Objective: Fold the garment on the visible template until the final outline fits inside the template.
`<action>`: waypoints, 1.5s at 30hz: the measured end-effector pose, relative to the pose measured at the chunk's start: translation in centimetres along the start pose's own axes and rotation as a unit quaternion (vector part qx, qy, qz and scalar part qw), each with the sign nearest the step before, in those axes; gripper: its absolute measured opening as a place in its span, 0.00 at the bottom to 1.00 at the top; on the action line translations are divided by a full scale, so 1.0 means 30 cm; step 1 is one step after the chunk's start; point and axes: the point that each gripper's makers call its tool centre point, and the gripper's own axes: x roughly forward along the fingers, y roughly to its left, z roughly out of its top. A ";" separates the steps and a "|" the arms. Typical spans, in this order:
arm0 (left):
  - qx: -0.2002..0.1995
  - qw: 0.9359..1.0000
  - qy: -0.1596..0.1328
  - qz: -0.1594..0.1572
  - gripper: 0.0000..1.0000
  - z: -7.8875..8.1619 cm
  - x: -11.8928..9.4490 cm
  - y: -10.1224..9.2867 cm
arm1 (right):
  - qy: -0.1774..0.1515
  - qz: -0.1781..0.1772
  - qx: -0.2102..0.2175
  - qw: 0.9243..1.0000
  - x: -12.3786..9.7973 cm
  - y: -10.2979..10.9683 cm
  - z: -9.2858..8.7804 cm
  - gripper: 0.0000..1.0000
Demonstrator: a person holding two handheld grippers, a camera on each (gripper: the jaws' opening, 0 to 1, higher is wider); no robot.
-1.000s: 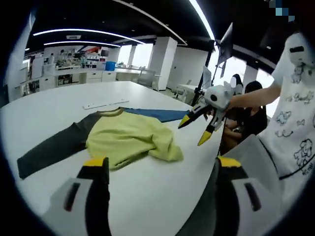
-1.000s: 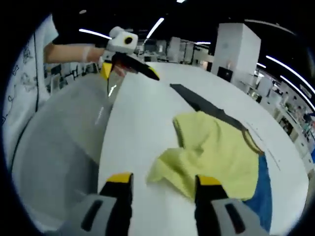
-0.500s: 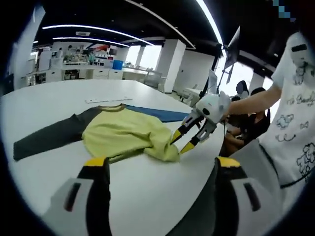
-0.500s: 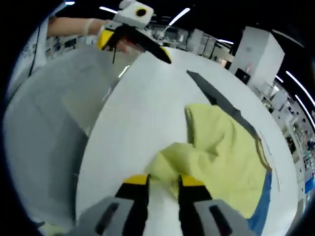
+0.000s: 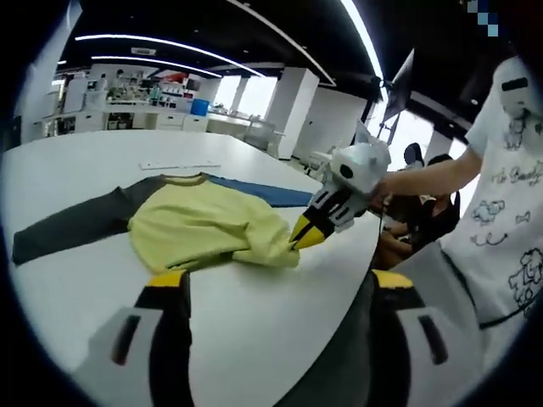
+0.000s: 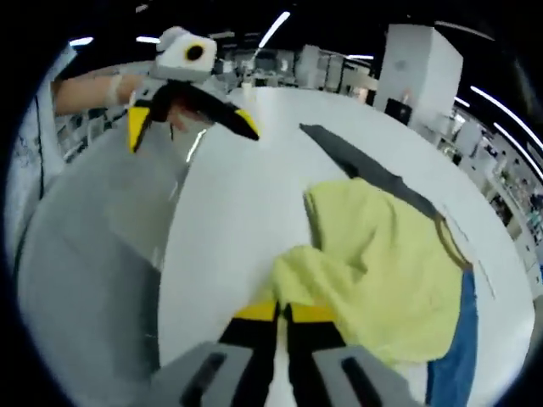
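Open-plan room with dark ceiling, long strip lights (image 5: pixel 161 44), two white square pillars (image 5: pixel 284 113) and bright windows at the far side; counters and shelving line the far wall in the left gripper view.

One large white surface (image 5: pixel 254 314) with a rounded edge carries everything. A pale ruler-like strip (image 5: pixel 180 164) lies on it beyond the collar; what it is cannot be told.

One garment (image 5: pixel 199 227) lies spread near the middle of the surface: yellow-green body, one dark grey sleeve (image 5: pixel 72 227) stretched out flat, one blue sleeve (image 5: pixel 254 191) on the opposite side, a tan collar between them. The yellow hem nearest the surface edge is bunched into a raised fold.

One person stands at the surface edge in a white printed shirt (image 5: pixel 509 212), bare forearm extended; another figure sits behind near the windows.

Two grippers. Left gripper (image 5: pixel 276 292): its two black, yellow-tipped jaws stand wide apart above bare surface, holding nothing; in the right gripper view it (image 6: pixel 191 127) hangs in the air beyond the garment, jaws spread. Right gripper (image 6: pixel 282 312): jaws pressed together on the bunched yellow hem, cloth rising from between the yellow tips; in the left gripper view it (image 5: pixel 304 236) meets the same hem corner at the garment's near side.
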 end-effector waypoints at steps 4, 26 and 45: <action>-0.002 1.000 0.003 -0.006 0.82 -0.007 0.011 -0.004 | -0.022 -0.015 0.007 1.000 -0.047 -0.052 0.072 0.00; -0.032 0.999 0.001 -0.003 0.76 -0.021 0.062 0.041 | -0.106 -0.106 0.135 0.979 -0.020 -0.547 0.361 0.00; -0.064 0.998 0.004 -0.011 0.68 -0.037 0.208 0.121 | -0.027 -0.139 0.157 0.977 0.192 -0.799 0.205 0.00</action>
